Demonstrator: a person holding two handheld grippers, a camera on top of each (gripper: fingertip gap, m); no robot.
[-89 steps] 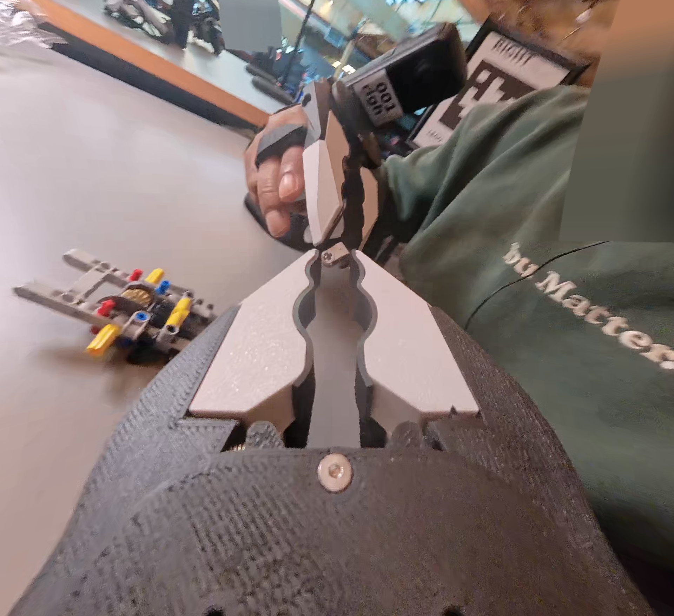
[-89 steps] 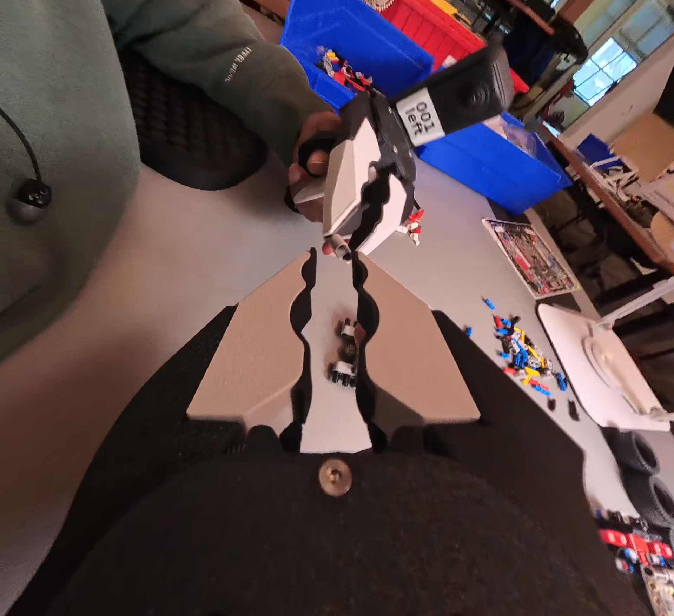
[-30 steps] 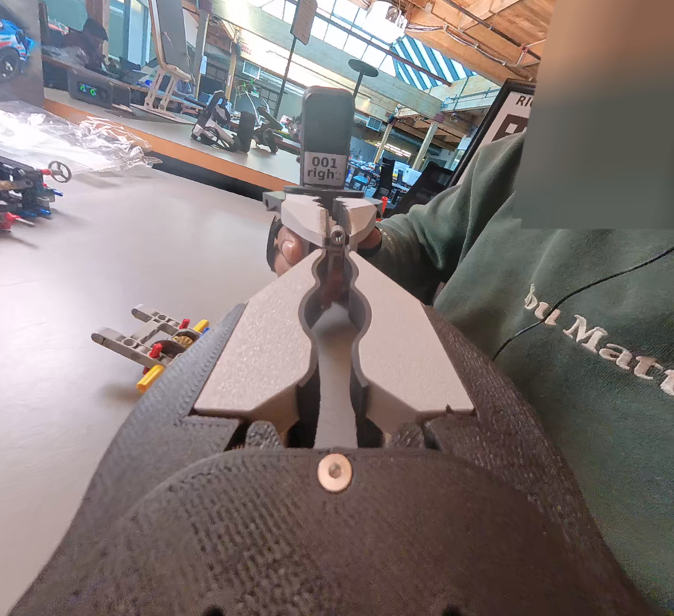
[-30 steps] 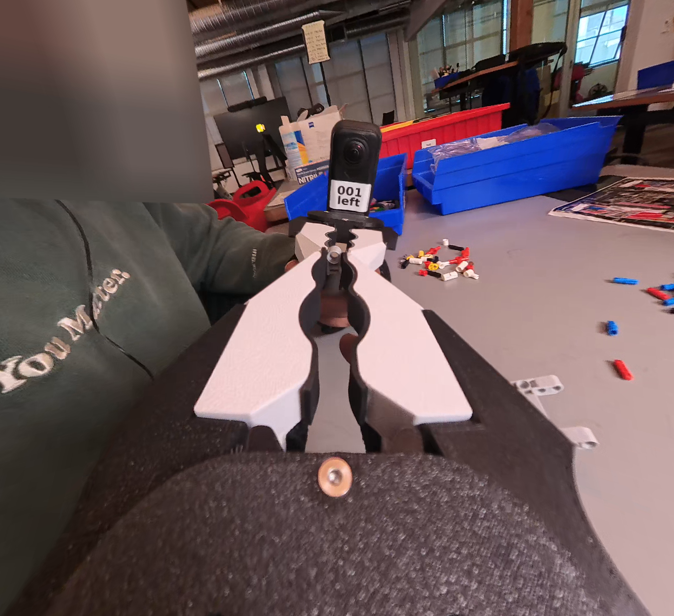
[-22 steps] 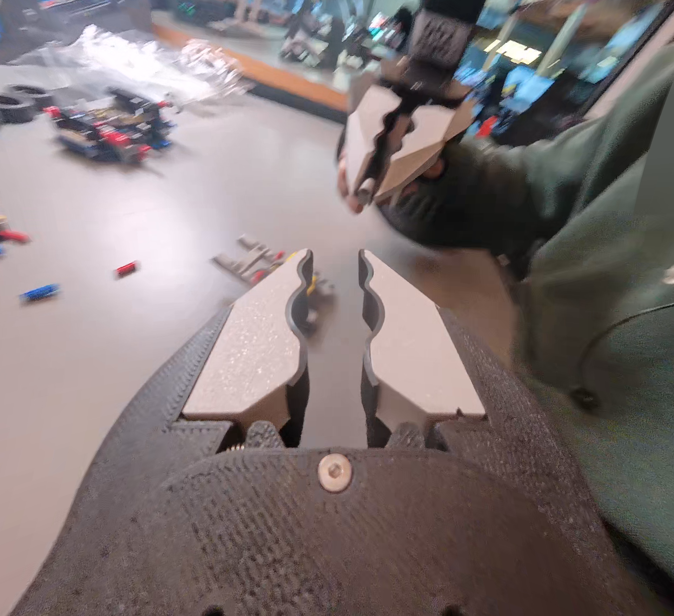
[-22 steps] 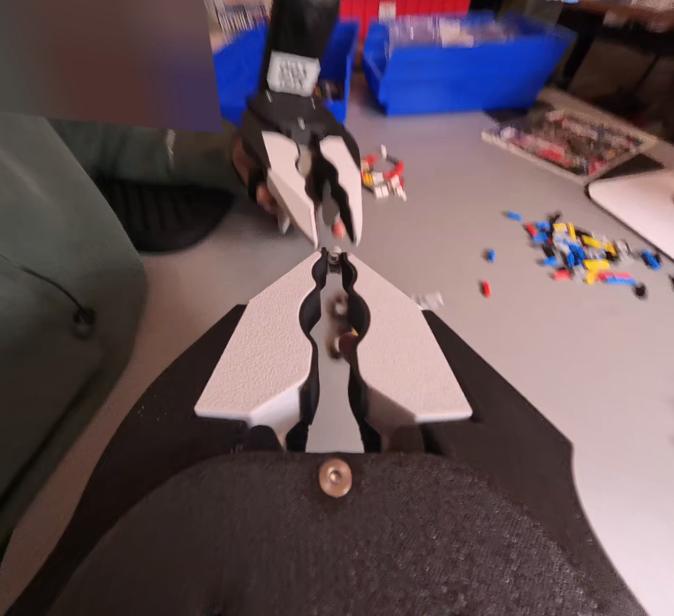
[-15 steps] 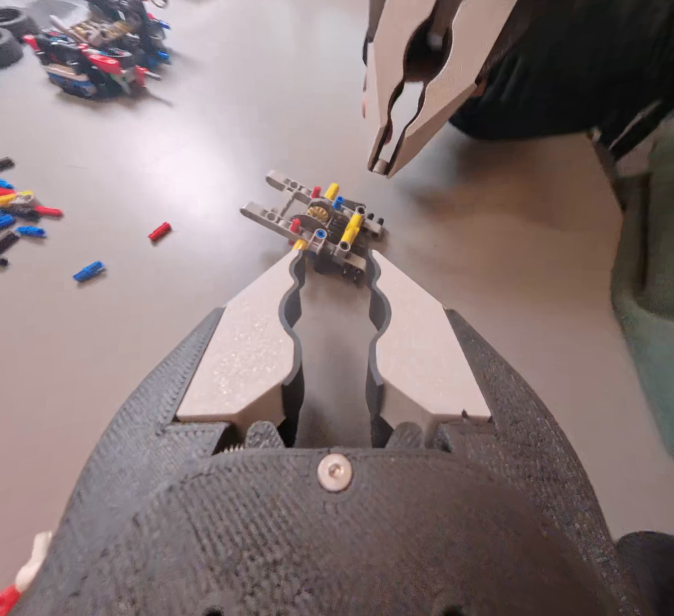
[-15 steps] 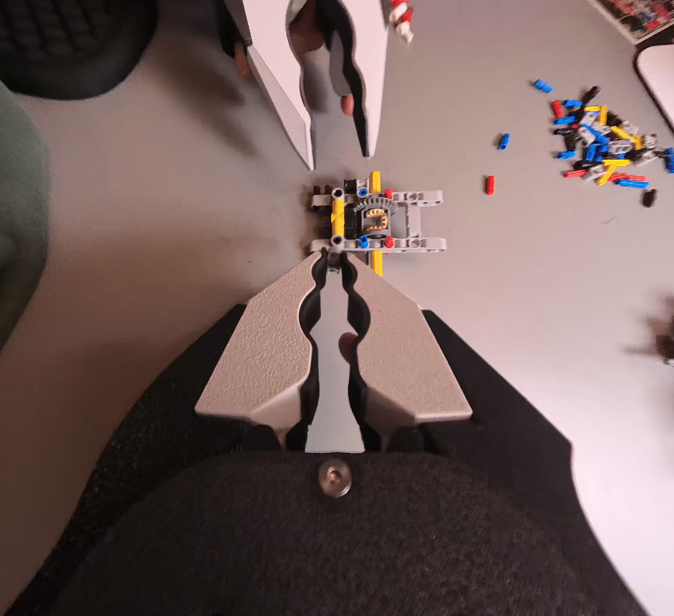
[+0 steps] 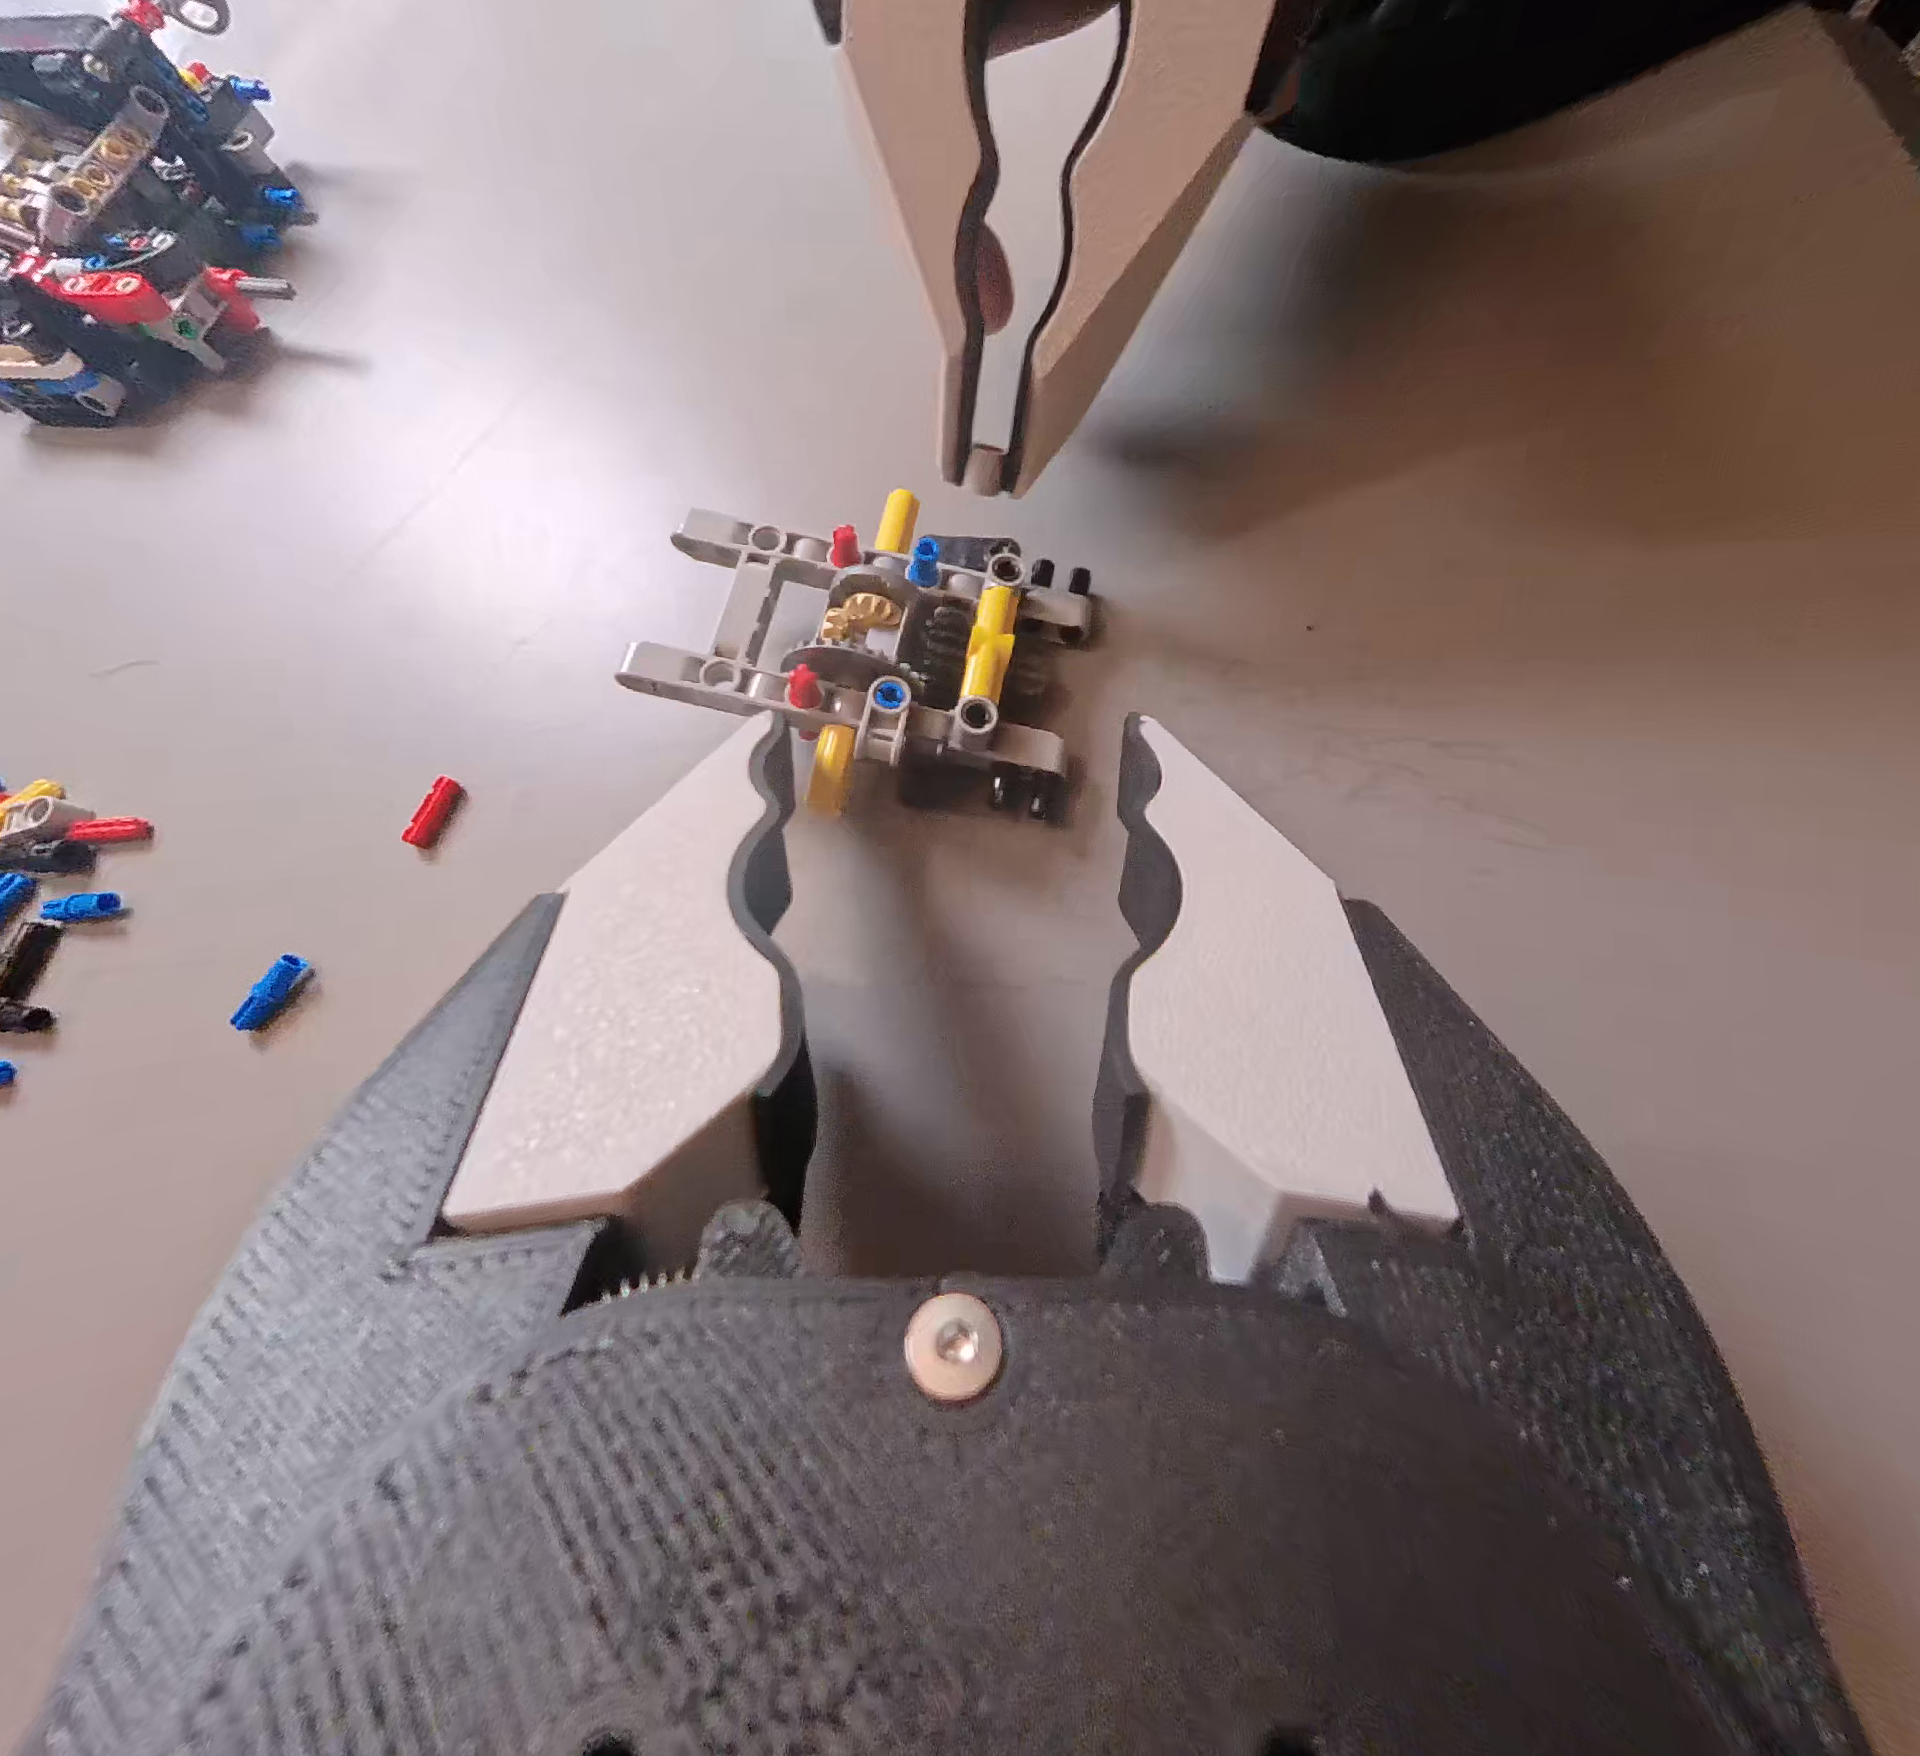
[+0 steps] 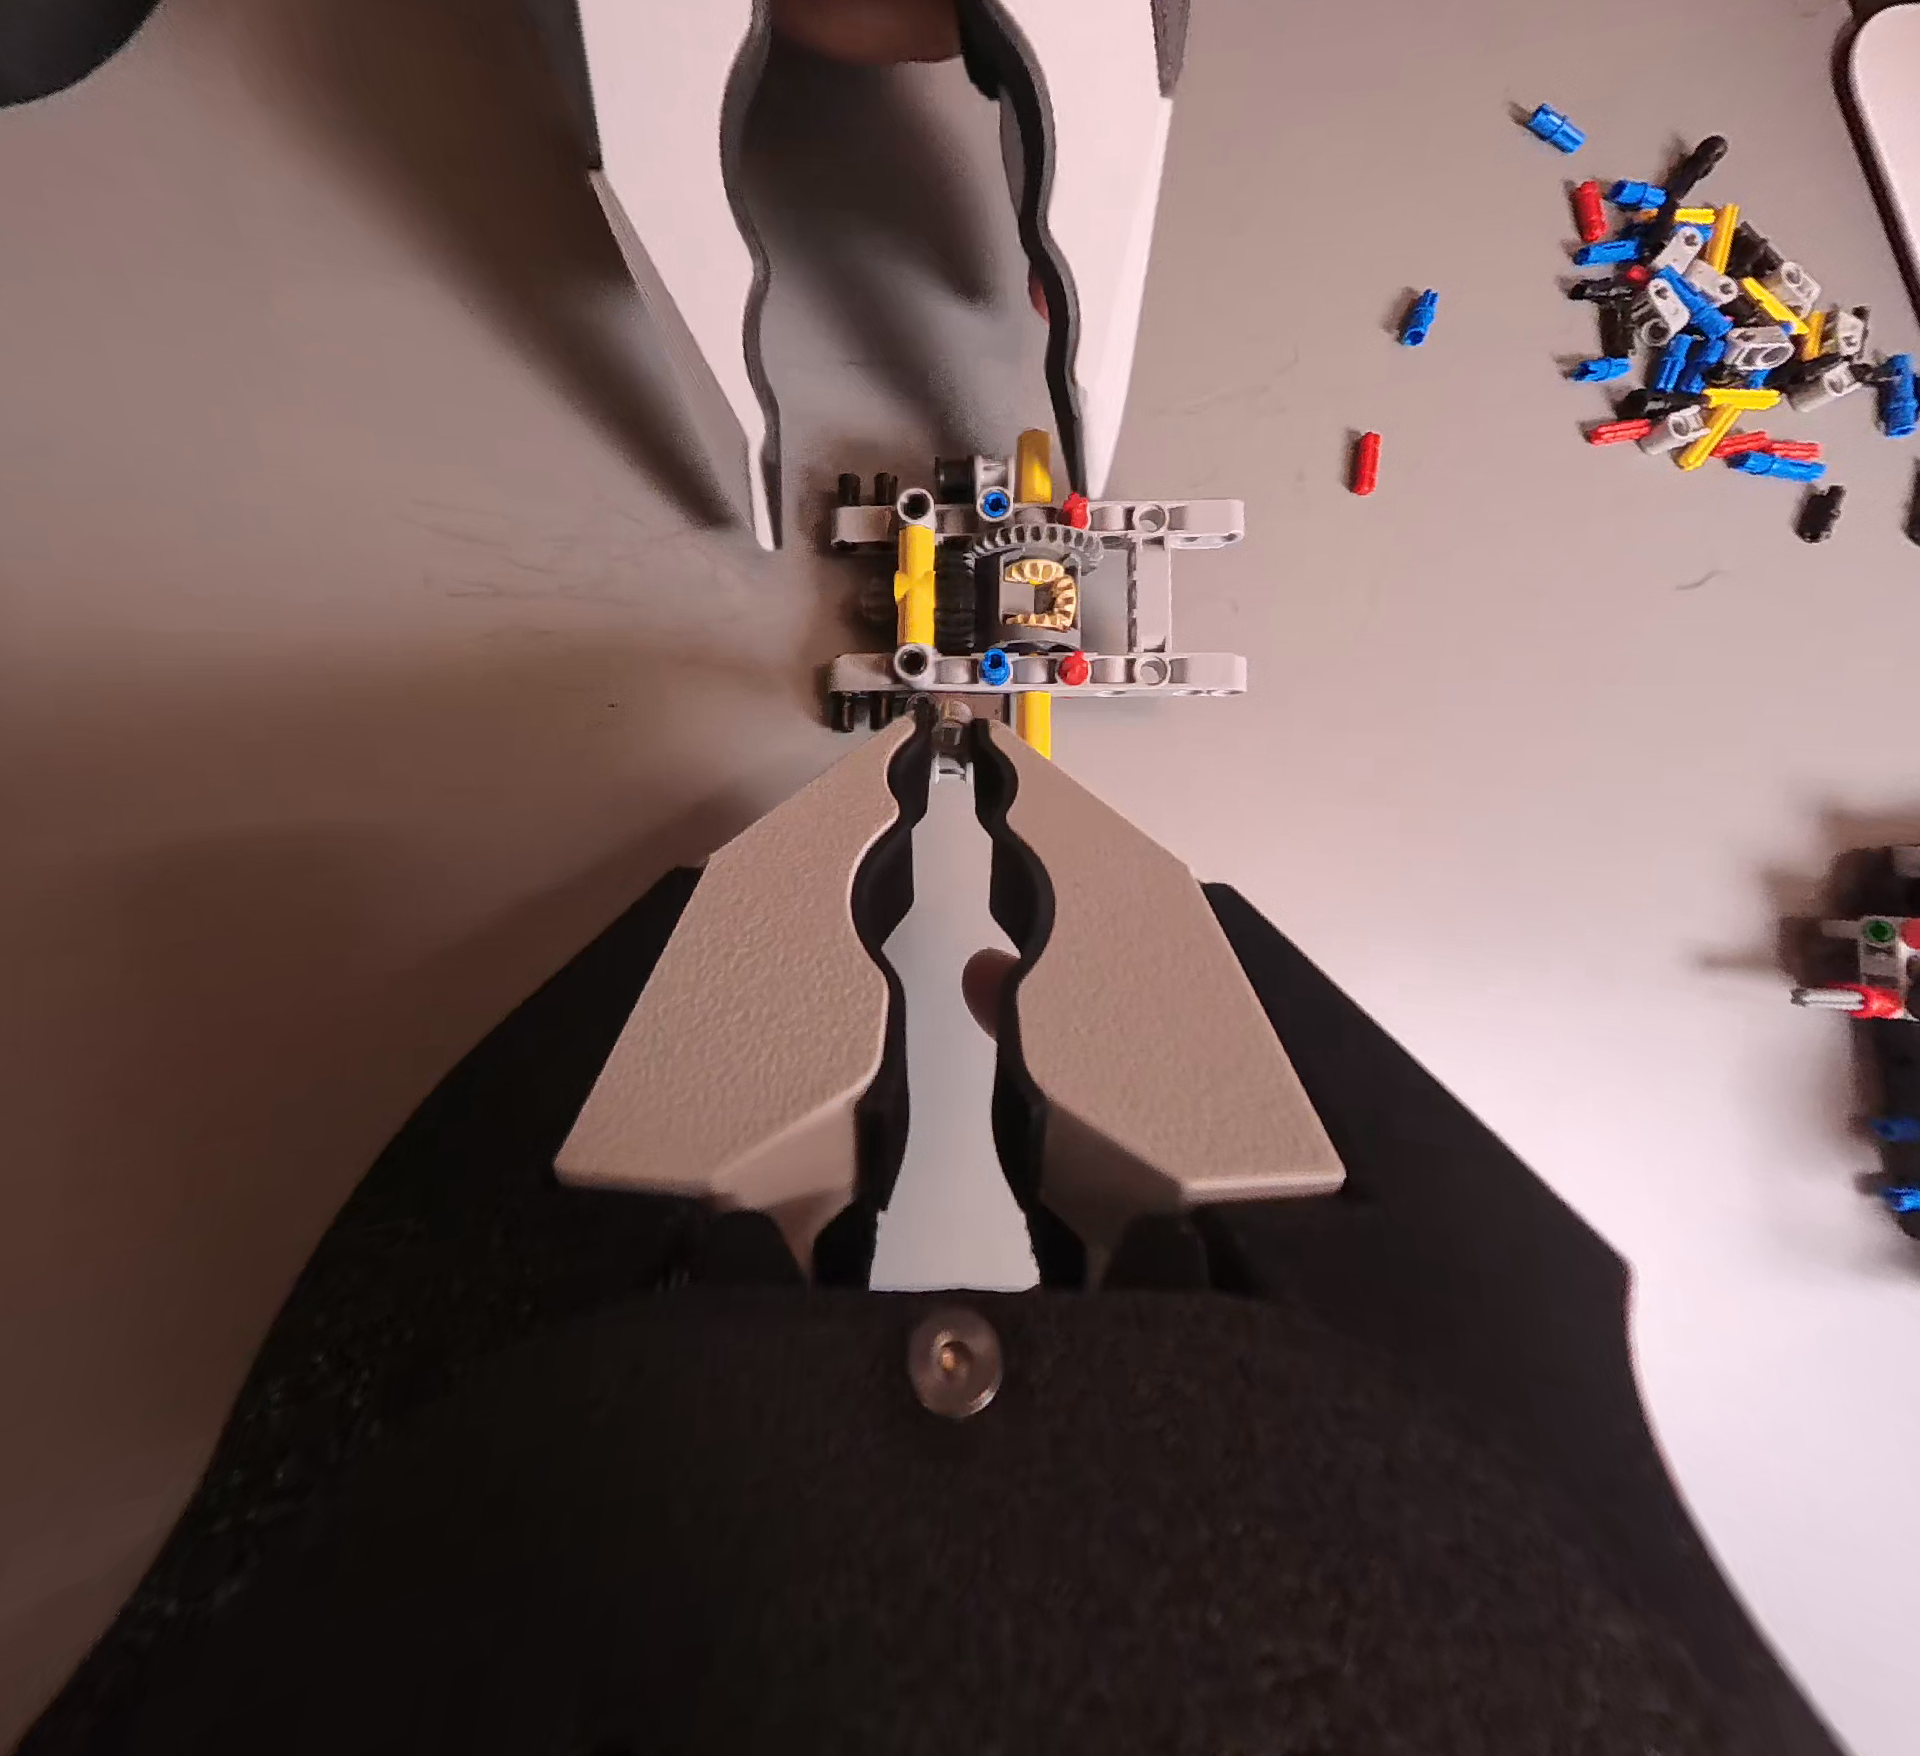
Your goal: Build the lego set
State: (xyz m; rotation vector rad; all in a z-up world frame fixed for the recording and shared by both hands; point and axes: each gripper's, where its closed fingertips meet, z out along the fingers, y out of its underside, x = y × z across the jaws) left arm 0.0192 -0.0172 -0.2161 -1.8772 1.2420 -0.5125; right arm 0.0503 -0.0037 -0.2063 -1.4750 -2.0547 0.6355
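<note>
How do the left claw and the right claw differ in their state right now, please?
1. The left claw is open, its jaws spread wide; the right claw is shut on a small grey piece.
2. The left claw holds nothing; the right claw carries that piece at its tips.
3. The left claw's jaws reach toward the two ends of the gear frame; the right claw's tips meet one side beam of it.

Both point at that frame from opposite sides.

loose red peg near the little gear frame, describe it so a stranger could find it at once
On the grey table, start at the gear frame between the two grippers. The red peg lies alone between it and the pile of pieces; the nearby loose pegs are blue.
</note>
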